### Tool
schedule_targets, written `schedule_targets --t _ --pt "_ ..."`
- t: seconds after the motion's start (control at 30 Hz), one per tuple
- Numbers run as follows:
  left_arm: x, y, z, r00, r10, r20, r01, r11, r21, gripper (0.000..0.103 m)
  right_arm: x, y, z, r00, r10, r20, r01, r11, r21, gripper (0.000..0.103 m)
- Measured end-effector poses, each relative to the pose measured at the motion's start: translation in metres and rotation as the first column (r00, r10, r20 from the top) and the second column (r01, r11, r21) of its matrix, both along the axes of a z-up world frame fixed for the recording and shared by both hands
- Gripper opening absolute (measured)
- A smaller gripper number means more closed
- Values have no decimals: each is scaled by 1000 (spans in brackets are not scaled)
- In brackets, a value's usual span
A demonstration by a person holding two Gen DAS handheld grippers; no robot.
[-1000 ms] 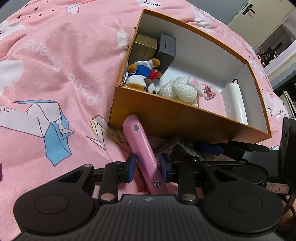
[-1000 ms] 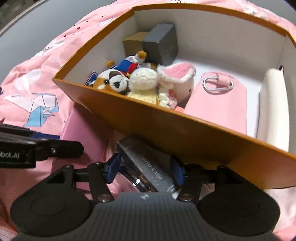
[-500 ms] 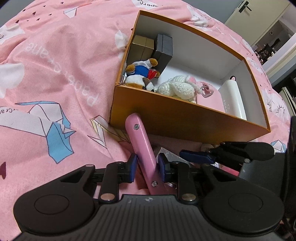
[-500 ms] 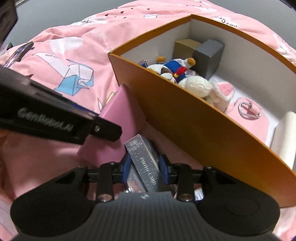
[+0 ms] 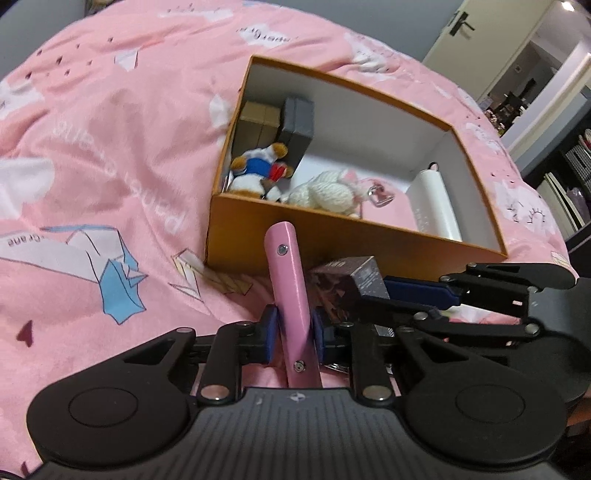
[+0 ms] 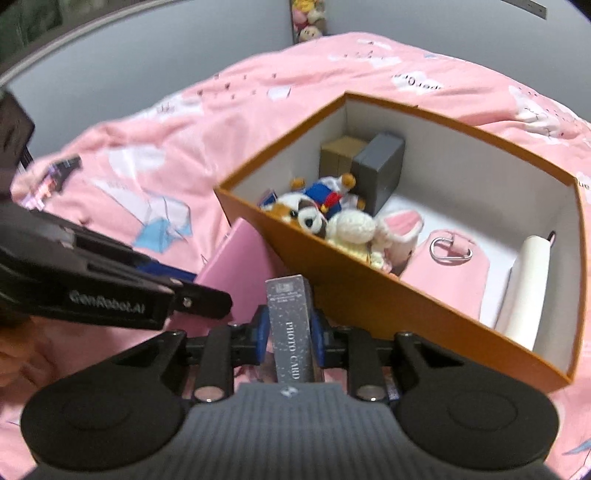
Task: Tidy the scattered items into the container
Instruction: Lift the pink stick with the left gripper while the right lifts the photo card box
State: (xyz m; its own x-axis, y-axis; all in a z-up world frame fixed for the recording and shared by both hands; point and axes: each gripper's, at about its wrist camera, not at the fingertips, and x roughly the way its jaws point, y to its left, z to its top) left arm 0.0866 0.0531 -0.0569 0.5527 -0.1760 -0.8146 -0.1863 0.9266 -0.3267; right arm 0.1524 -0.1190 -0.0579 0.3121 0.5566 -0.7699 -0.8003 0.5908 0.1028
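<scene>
- Covering the whole work surface, a pink quilt (image 5: 110, 155) printed with origami cranes, white clouds and lettering is seen, rumpled into soft folds.
- An orange box (image 5: 332, 236) with white inner walls is set on the quilt; held inside are two small boxes, brown and grey, a plush dog in blue, a crocheted white rabbit, a pink pouch with a metal ring, and a white cylinder along the right wall.
- A pink flat case (image 5: 290, 291) is pinched edge-on by the left gripper (image 5: 291, 334), whose jaws are closing on it; it is raised just before the box's near wall.
- A silver "PHOTO CARD" box (image 6: 290, 325) is clamped between the pressed pads of the right gripper (image 6: 290, 334), outside the box's near wall.
- Grey walls are recorded behind the bed; a door with a dark handle (image 5: 461, 22) and an open doorway are seen at upper right.
</scene>
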Motion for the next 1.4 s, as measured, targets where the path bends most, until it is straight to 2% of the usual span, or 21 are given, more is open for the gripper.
schedule_targets --t 0.17,0.37,0.53,0.73,0.93,1.4 --pt "-10 -3 17 999 -17 44 17 1000 14 21 -5 -14 23 999 -34 -19 36 994 100 25" --pt "-22 -9 37 995 -45 85 42 999 34 21 -13 -28 49 998 -55 -15 57 983 175 25" --pt "-36 -14 49 992 -88 87 84 996 40 21 -22 -43 59 994 -29 -104 50 978 203 25" --pt "-44 -21 40 992 -124 36 123 992 32 21 -33 -53 49 980 -10 -197 44 985 169 25" --pt "-40 -26 20 992 -129 -15 129 990 55 21 -33 -49 12 959 -47 -278 82 990 114 25" --pt "-36 -18 12 995 -100 -27 100 995 19 21 -26 -42 -7 972 -90 -217 108 991 73 28"
